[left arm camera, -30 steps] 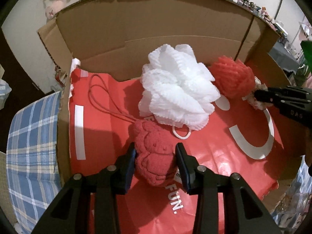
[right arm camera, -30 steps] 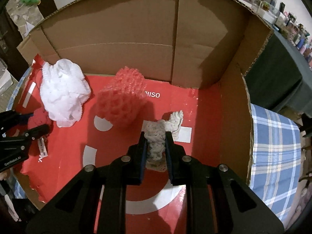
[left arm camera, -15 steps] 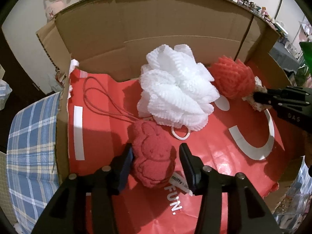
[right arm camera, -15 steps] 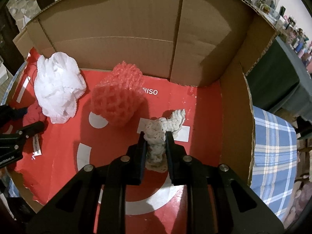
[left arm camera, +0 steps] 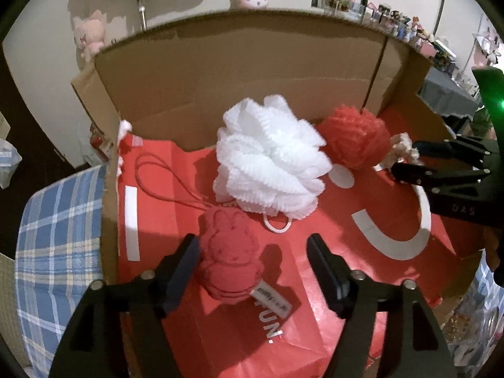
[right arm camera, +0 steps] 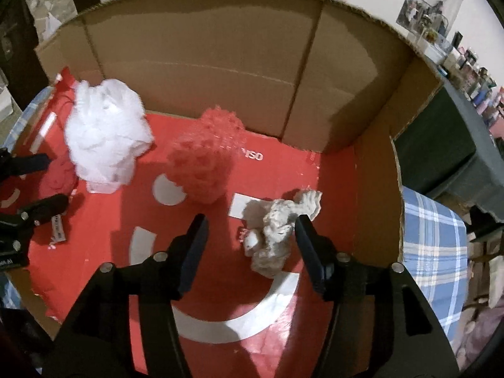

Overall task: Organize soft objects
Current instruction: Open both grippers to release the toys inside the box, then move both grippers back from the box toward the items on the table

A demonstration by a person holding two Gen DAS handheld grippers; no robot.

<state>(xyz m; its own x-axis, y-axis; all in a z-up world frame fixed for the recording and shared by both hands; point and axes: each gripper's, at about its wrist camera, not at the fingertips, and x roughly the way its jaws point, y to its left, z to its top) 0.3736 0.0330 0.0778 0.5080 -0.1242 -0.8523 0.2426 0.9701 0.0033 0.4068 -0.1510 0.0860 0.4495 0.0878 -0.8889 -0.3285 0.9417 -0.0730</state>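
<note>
Both pairs of tongs stand released, jaws spread wide, each with a soft thing lying loose between its fingers on the red paper bag [left arm camera: 393, 220] that lines the floor of the brown cardboard box [left arm camera: 239, 72].

The left tongs [left arm camera: 253, 253] straddle a small dark-red knitted bunny-shaped plush with a white label [left arm camera: 228, 253]. It lies off-centre in the gap, hard against the left finger, with clear red paper between it and the right finger. Its long axis runs near-to-far, roughly along the fingers, ears toward the far wall and label at the near end.

The right tongs [right arm camera: 250, 236] straddle a cream-white crocheted soft toy [right arm camera: 277, 233]. This one sits toward the right finger, apparently touching it or just beside it, with a wide gap to the left finger. Its long axis also runs near-to-far, leaning to the right at its far end.

Between the two lie a white ruffled mesh bath pouf [left arm camera: 269, 160] and a red netted mesh pouf [left arm camera: 357, 140], just beside each other against the far wall. The white one is nearer the left tongs, the red one nearer the right.

As I judge it, both toys are set down, and the coming move is a straight pull-back toward the near side; any sideways drift would drag the toy resting against a finger.
</note>
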